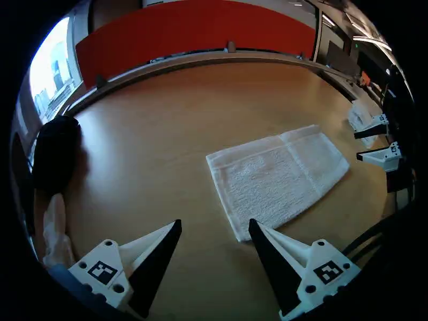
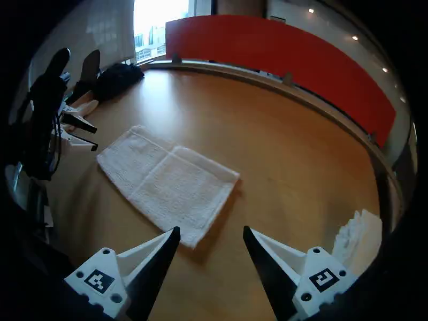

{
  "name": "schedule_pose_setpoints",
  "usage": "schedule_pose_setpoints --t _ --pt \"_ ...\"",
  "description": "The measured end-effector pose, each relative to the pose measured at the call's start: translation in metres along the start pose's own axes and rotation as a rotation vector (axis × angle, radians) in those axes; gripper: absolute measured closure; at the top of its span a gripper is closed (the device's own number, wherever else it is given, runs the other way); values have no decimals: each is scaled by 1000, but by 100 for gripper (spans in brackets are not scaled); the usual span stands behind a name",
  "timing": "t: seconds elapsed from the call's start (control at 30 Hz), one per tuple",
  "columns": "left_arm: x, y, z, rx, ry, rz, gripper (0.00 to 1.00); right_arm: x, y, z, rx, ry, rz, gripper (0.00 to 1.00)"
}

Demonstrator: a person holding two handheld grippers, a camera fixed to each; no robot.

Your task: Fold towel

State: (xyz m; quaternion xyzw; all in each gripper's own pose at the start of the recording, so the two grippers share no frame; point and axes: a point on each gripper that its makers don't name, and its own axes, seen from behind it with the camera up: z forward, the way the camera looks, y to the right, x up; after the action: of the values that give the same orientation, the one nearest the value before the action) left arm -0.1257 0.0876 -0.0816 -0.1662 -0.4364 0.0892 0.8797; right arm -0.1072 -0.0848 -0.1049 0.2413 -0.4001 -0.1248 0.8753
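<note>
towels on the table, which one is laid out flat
The white towel in the middle lies flat as a neat rectangle; the other white cloth sits bunched up at the edge of the table.

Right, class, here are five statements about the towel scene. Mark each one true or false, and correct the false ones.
1. The white towel lies on the wooden table. True.
2. The left hand-held gripper is shut on the towel. False: its fingers are spread apart and grip nothing.
3. A red panel stands along the table's far edge. True.
4. The towel is crumpled into a ball. False: it lies flat as a neat rectangle.
5. The right hand-held gripper is open. True.
</note>
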Motion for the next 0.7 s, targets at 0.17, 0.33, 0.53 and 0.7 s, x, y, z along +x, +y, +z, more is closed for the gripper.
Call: schedule_pose_setpoints --t 0.17,0.33,0.53,0.7 --pt "-4 -2 -6 12 8 -14 7 0 -3 1 17 3 -12 9" --pt "-10 -4 -14 24 15 -38 7 -2 -4 2 30 1 -28 9" --pt "-21 -7 -22 42 20 -54 7 -3 -8 3 58 2 -47 9" --pt "-26 -9 -30 60 34 -59 7 -4 -12 4 88 -1 -65 9"
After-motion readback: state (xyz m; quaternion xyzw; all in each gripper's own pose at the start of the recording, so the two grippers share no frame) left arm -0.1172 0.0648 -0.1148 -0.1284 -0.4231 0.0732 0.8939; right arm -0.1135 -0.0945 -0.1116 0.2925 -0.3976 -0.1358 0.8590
